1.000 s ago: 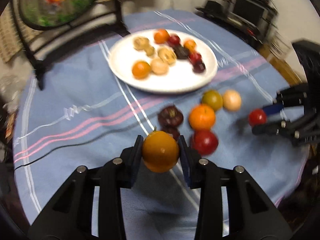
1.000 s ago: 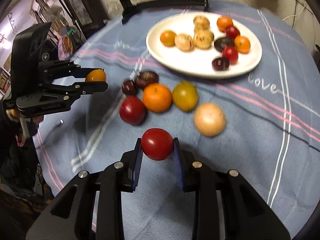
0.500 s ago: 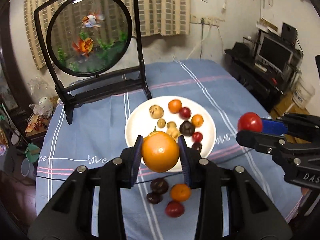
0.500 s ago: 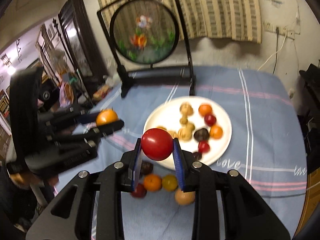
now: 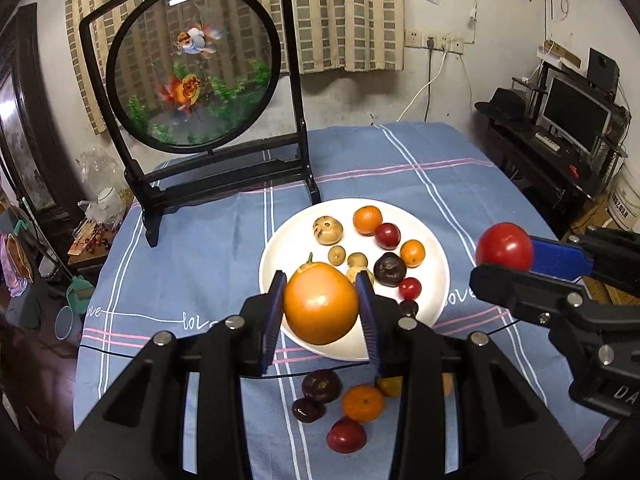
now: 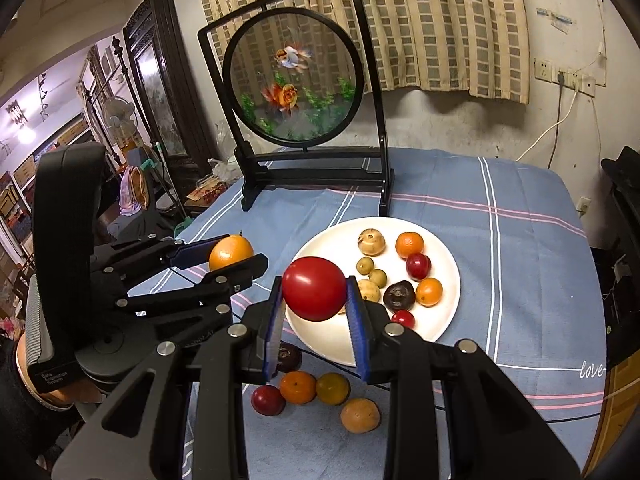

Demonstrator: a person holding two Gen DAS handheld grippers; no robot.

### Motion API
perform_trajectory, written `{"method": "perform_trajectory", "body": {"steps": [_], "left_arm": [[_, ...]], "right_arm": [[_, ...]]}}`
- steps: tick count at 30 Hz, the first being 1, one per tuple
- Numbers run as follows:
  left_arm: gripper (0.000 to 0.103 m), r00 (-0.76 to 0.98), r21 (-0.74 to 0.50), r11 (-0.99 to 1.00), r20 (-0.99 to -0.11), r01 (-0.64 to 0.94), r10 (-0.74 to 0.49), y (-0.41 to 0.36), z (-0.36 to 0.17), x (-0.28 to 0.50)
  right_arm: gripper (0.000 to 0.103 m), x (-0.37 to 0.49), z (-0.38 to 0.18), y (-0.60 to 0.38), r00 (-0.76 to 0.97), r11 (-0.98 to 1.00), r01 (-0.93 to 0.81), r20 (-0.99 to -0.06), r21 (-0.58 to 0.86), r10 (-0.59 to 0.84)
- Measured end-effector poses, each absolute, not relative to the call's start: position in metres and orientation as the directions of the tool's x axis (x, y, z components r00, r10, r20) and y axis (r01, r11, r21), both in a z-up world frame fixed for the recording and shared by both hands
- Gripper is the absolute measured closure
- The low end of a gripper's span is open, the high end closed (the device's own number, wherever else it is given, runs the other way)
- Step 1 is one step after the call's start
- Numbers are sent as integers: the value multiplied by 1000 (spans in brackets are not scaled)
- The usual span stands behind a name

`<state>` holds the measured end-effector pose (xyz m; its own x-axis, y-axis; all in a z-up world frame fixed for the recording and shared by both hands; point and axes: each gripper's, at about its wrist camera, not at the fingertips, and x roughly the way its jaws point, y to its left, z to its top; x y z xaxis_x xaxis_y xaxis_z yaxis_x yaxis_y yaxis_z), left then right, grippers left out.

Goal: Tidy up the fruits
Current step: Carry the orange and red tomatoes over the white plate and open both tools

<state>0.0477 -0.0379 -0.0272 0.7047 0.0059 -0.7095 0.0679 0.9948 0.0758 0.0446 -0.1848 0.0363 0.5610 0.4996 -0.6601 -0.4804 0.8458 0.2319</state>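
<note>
**Two Fruits Held Aloft Over the Plate**

The left tongs point(image 5: 321, 304) are clamped on an orange fruit point(image 5: 321, 303), and the right tongs point(image 6: 315, 294) are clamped on a red fruit point(image 6: 314, 288); both are held clear above the blue striped cloth that covers the surface point(image 5: 460, 184). A white plate point(image 6: 332, 340) sits near the middle of the surface, in front of a framed goldfish screen point(image 5: 192, 68) that stands toward the far edge. The plate already carries a spread of small fruits along its far and right side, while its near-left part is bare. A loose cluster of fruits point(image 6: 312, 390) waits on the cloth between the plate and the near edge.

The step in hand appears to be carrying both fruits to the plate. To do it well, each fruit should probably come down over the bare part of the plate, low enough that it does not roll when the pads part. The two sets of tongs sit close together, so lowering one at a time would likely avoid a knock. Round fruit may roll into its neighbours or off the rim, so a gentle release well inside the rim seems wise.
</note>
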Motion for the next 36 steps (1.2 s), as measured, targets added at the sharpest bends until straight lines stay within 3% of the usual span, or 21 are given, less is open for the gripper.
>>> {"method": "perform_trajectory", "body": {"steps": [18,36], "left_arm": [[67,626,65,998,-779,18,40,-12,-75,90],[66,609,93,994,-792,51,43,-27,-92,123]], "right_arm": [[73,86,-22,-192,508,879,-434,-751,200,422],[73,125,-36,-171,468,856,-462,-756,232,457]]}}
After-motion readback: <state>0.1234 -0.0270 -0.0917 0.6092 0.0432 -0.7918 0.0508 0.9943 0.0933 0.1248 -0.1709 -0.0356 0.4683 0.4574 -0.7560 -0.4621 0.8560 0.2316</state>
